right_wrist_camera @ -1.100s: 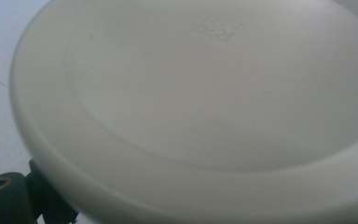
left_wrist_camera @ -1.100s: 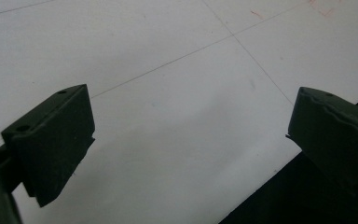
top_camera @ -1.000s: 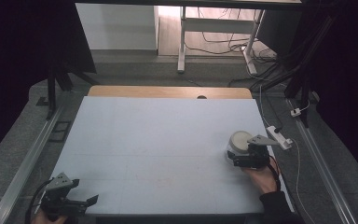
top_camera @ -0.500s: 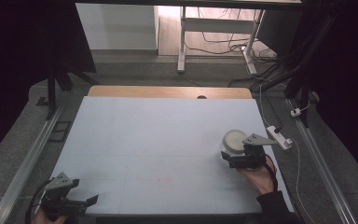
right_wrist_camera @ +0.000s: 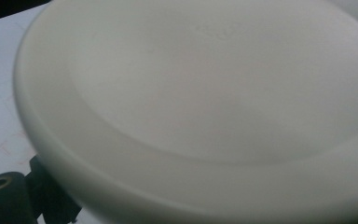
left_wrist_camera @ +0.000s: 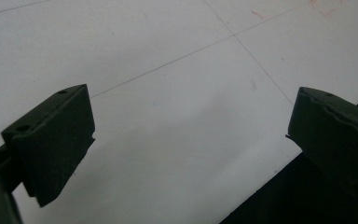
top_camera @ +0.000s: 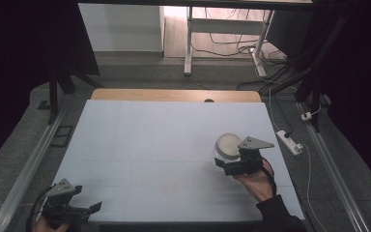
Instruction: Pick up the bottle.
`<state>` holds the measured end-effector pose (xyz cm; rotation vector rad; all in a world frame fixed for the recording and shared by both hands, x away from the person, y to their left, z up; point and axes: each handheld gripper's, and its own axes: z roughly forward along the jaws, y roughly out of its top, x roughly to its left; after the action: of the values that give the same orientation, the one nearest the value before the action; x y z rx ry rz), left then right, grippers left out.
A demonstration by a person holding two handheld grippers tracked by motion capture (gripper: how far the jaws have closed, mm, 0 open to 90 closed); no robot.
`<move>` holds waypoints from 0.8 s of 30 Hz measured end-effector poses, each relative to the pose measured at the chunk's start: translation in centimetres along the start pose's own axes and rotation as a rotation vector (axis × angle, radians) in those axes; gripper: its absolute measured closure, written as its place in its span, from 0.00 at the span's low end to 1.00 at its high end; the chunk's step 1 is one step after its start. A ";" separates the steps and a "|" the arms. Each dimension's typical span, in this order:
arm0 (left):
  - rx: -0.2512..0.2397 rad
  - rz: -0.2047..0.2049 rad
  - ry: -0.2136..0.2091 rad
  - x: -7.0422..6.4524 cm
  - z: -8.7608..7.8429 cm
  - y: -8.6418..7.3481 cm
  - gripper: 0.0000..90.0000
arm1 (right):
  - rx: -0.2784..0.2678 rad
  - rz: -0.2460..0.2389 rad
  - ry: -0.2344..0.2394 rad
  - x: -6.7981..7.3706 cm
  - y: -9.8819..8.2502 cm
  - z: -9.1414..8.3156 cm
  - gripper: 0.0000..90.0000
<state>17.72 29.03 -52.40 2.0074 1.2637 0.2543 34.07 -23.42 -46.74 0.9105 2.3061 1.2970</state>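
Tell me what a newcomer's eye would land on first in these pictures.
First, the round white lidded container at the right of the pale blue table. The right gripper is at its near side, and its white lid looms close in the right gripper view. Next, the left gripper at the table's near left corner, jaws wide apart over bare surface, holding nothing.

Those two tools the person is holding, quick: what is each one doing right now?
Left tool: open, holding nothing, above the pale blue table mat.
Right tool: at the round white plastic lid; grip cannot be told.
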 end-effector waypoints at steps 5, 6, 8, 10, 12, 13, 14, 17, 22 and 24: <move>0.001 0.001 0.000 0.0 0.0 0.0 0.02 | 0.006 -0.022 0.038 1.3 0.8 0.9 0.07; 0.001 0.001 0.001 0.0 0.0 0.0 0.02 | 0.006 -0.024 0.045 1.5 1.0 1.1 0.07; 0.001 0.001 0.000 0.0 0.0 0.0 0.02 | 0.007 -0.031 0.059 2.0 1.2 1.4 0.07; 0.002 0.002 0.000 0.0 0.0 0.0 0.02 | 0.009 -0.039 0.077 2.6 1.6 1.9 0.07; 0.003 0.003 0.000 -0.1 0.0 0.0 0.02 | 0.010 -0.041 0.083 2.8 1.7 2.1 0.07; 0.003 0.003 0.001 -0.1 0.0 0.0 0.02 | 0.012 -0.042 0.087 2.9 1.8 2.3 0.07; 0.003 0.005 0.001 -0.1 0.1 0.0 0.02 | 0.015 -0.047 0.092 3.1 1.9 2.5 0.07; 0.006 0.010 0.002 -0.1 0.1 0.0 0.02 | 0.021 -0.051 0.106 3.5 2.1 3.0 0.07; 0.009 0.012 0.002 -0.1 0.1 0.1 0.02 | 0.028 -0.065 0.132 4.4 2.4 3.7 0.07; 0.010 0.013 0.001 -0.1 0.1 0.1 0.02 | 0.029 -0.067 0.146 4.7 2.6 4.0 0.07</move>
<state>17.75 28.83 -52.42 2.0243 1.2556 0.2560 33.86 -16.73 -46.55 0.7632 2.4491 1.3460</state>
